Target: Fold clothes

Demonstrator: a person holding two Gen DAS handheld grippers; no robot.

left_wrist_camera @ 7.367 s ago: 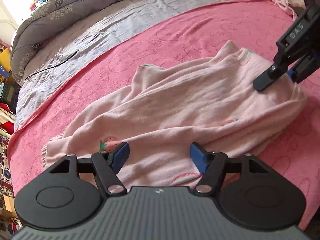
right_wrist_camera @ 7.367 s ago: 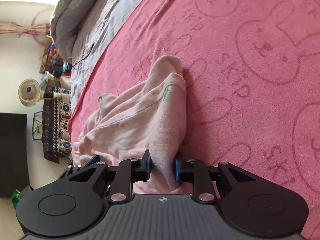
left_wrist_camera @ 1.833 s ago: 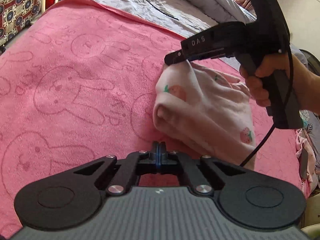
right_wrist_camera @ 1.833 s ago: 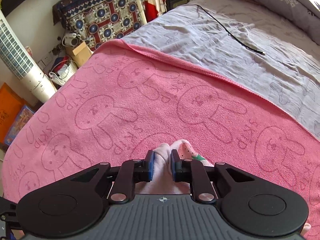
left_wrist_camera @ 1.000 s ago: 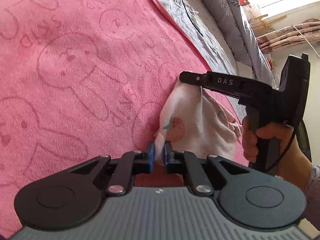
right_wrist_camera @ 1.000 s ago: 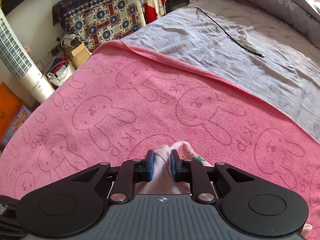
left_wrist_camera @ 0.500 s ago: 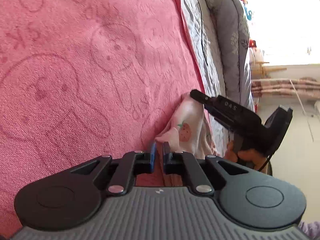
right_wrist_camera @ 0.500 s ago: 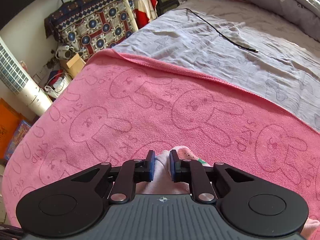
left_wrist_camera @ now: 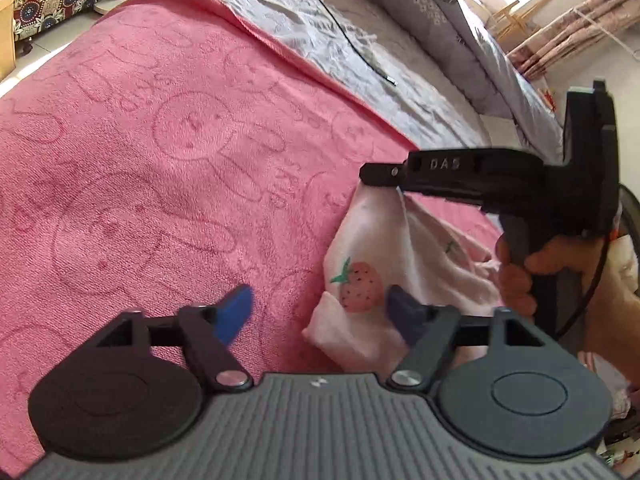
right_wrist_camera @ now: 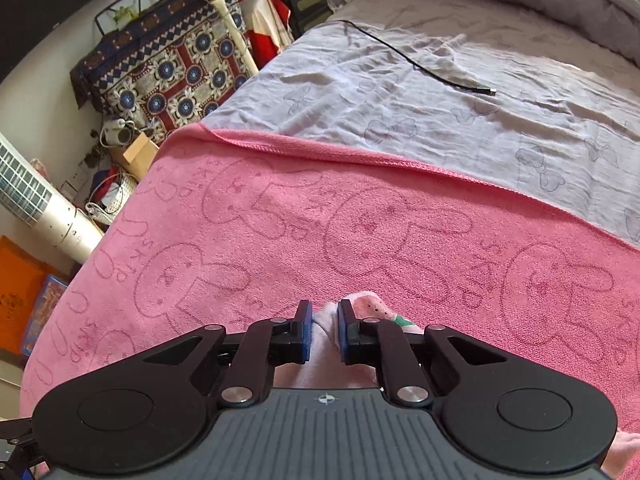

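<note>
A pale pink garment with strawberry prints (left_wrist_camera: 384,256) hangs bunched over the pink bunny-print towel (left_wrist_camera: 160,152). My right gripper (left_wrist_camera: 370,172) is shut on its upper corner and holds it up; in the right wrist view the gripper (right_wrist_camera: 324,316) pinches the pale pink cloth (right_wrist_camera: 362,306) between blue pads. My left gripper (left_wrist_camera: 320,308) is open, its blue fingers spread on either side of the garment's lower corner, gripping nothing.
Grey bed sheet (right_wrist_camera: 440,92) with a black cable (right_wrist_camera: 420,66) lies beyond the towel's edge. A grey quilt (left_wrist_camera: 460,28) is at the far side. A patterned cabinet (right_wrist_camera: 168,64), a white tower fan (right_wrist_camera: 40,208) and clutter stand off the bed's left.
My left gripper was shut on the garment's lower corner half a second ago; it has opened and let go. My right gripper stays shut, holding the garment up.
</note>
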